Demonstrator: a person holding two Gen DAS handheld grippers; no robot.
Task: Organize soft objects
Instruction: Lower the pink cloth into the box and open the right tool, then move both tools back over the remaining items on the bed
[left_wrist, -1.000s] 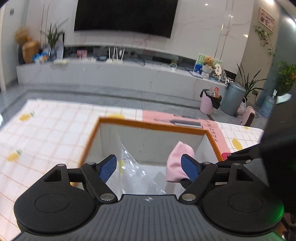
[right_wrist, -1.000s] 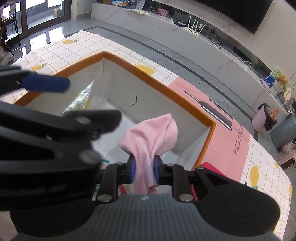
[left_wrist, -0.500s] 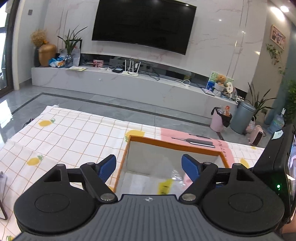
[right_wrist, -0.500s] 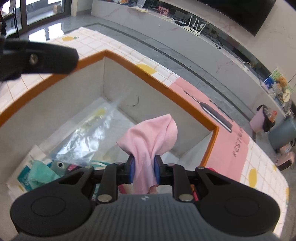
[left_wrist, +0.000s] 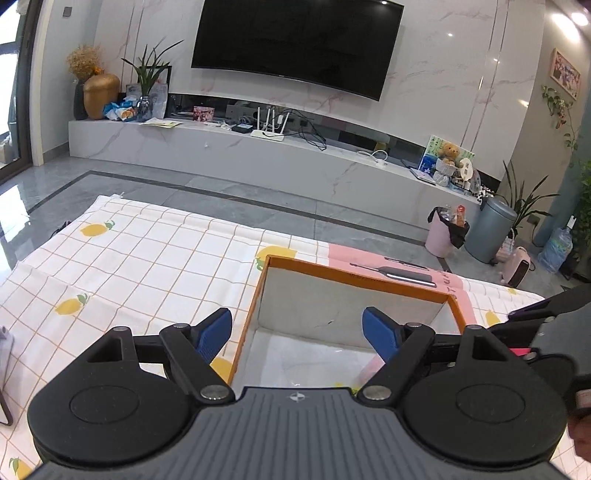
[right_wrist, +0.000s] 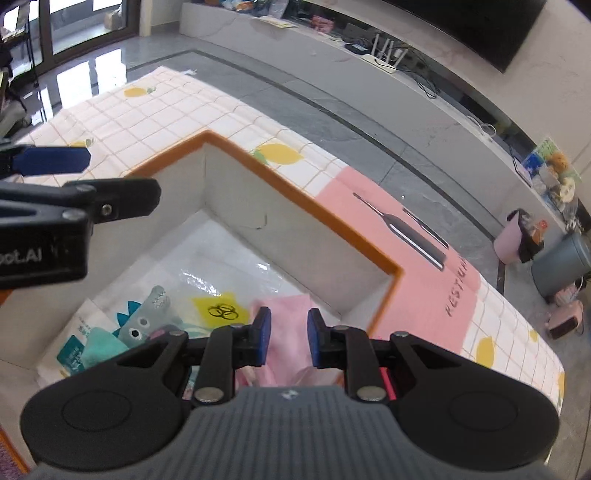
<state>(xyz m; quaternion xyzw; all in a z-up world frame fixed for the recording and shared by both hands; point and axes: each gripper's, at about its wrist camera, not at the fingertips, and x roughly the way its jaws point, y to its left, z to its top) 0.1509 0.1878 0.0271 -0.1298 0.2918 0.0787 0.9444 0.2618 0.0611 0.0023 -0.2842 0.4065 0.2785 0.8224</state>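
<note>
The right gripper (right_wrist: 284, 338) hangs over the near corner of the box with its blue pads parted and nothing between them; the pink cloth (right_wrist: 286, 325) lies loose below, inside the box (right_wrist: 295, 201). The left gripper (left_wrist: 297, 334) is spread wide and empty, above the box's left edge.

Progress, judged from the present layout: the box already holds the visible soft items, so the placing step for the pink cloth appears complete. Whether other items remain outside cannot be confirmed; only a pale edge of something shows at the far left of the left wrist view, unidentified.

Count of box contents in the right wrist view:
- one pink cloth, at the near right corner;
- one grey-and-teal plush toy (right_wrist: 142, 319), left of the cloth;
- one clear plastic bag with a yellow label (right_wrist: 221, 308), lying flat on the box floor;
- one white-and-teal soft pack (right_wrist: 79, 350), near left, partly under the toy.

The single orange-rimmed box stands on one lemon-print checked mat (left_wrist: 155, 258) with a pink panel. Beyond the mat: grey floor, a long TV console (left_wrist: 236, 147), one wall television (left_wrist: 295, 44).
</note>
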